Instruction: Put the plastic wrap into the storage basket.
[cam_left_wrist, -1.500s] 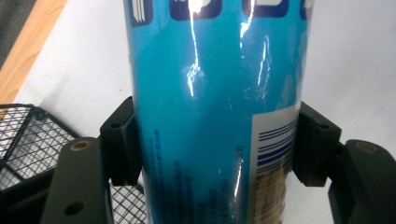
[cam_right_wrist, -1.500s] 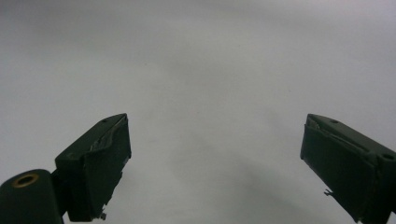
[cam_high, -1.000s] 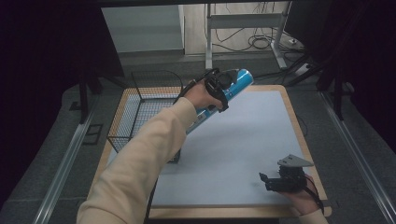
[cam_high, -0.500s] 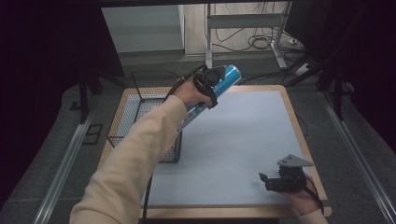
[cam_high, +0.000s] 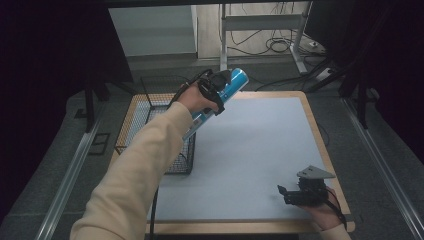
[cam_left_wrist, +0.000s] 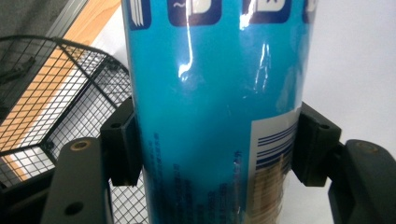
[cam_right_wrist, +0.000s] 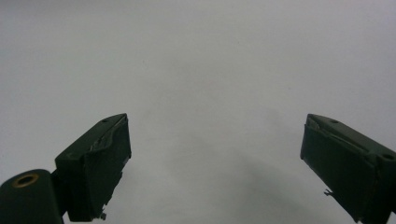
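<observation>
Blue can (cam_high: 224, 94) sits pinched in the left gripper (cam_high: 216, 88), held in the air and tilted, its top end up toward the far edge of the counter (cam_high: 260, 150) and its lower end down over the near right corner of the wire basket (cam_high: 150, 135). Compared with a second ago, the left hand and the can have shifted leftward in the high view, away from the open grey mat (cam_high: 250, 165) and closer over the basket; the can's tilt looks about the same. The right gripper (cam_high: 292, 195) has stayed put near the front right corner of the counter, resting low on the mat. The left gripper view gives what the high view cannot: the two black fingers (cam_left_wrist: 122, 144) press flat against either side of the can (cam_left_wrist: 215, 116), gripping it around its middle, with dark blue squares printed near its top, fine print and a white label patch lower down; the basket's mesh (cam_left_wrist: 60, 102) lies just behind and left of the can, with the wooden counter edge beyond it. The right gripper view shows its fingers (cam_right_wrist: 98, 163) spread wide apart over bare grey mat (cam_right_wrist: 210, 70), with nothing between them.
</observation>
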